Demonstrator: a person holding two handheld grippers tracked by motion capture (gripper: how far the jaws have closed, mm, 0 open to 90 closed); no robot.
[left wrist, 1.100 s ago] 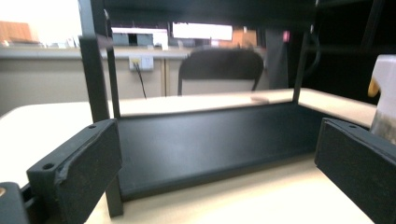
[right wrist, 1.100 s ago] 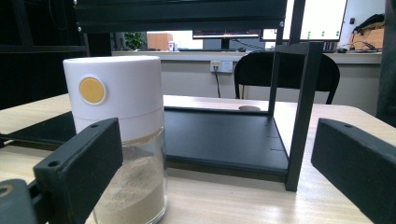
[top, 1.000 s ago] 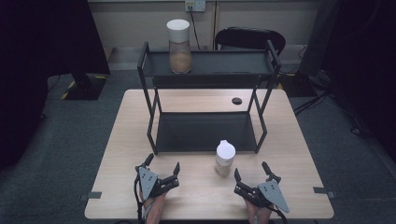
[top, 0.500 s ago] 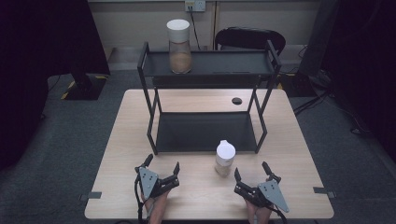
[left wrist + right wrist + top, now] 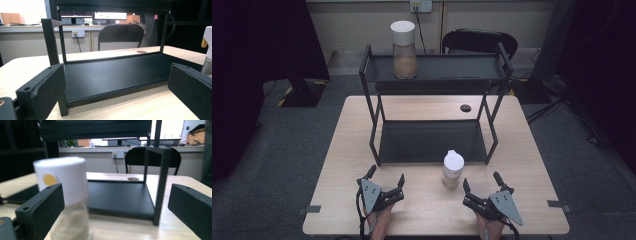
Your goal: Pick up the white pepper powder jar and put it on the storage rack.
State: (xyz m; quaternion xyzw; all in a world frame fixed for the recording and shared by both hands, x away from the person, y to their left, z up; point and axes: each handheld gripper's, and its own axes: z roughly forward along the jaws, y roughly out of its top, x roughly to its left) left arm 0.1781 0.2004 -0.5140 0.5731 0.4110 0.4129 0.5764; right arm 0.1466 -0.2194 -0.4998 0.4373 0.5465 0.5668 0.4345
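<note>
A small clear bottle [image 5: 453, 170] with a white cap stands on the wooden table [image 5: 422, 215], just in front of the black two-tier rack [image 5: 432, 142]. A tall jar [image 5: 404, 50] with a white lid and brown contents stands on the rack's top shelf at the left. My left gripper [image 5: 386, 175] rests open near the front edge, left of the bottle, facing the rack's lower shelf [image 5: 112, 75]. My right gripper [image 5: 481, 180] rests open to the right of the bottle. The bottle [image 5: 67, 197] stands close ahead of the right gripper's left jaw. Neither gripper holds anything.
A small dark disc [image 5: 466, 108] lies on the table behind the rack. A black chair [image 5: 479, 42] stands beyond the far edge. The rack's front right post [image 5: 160, 185] rises ahead of the right gripper. The bottle [image 5: 207, 50] stands at the left gripper view's right edge.
</note>
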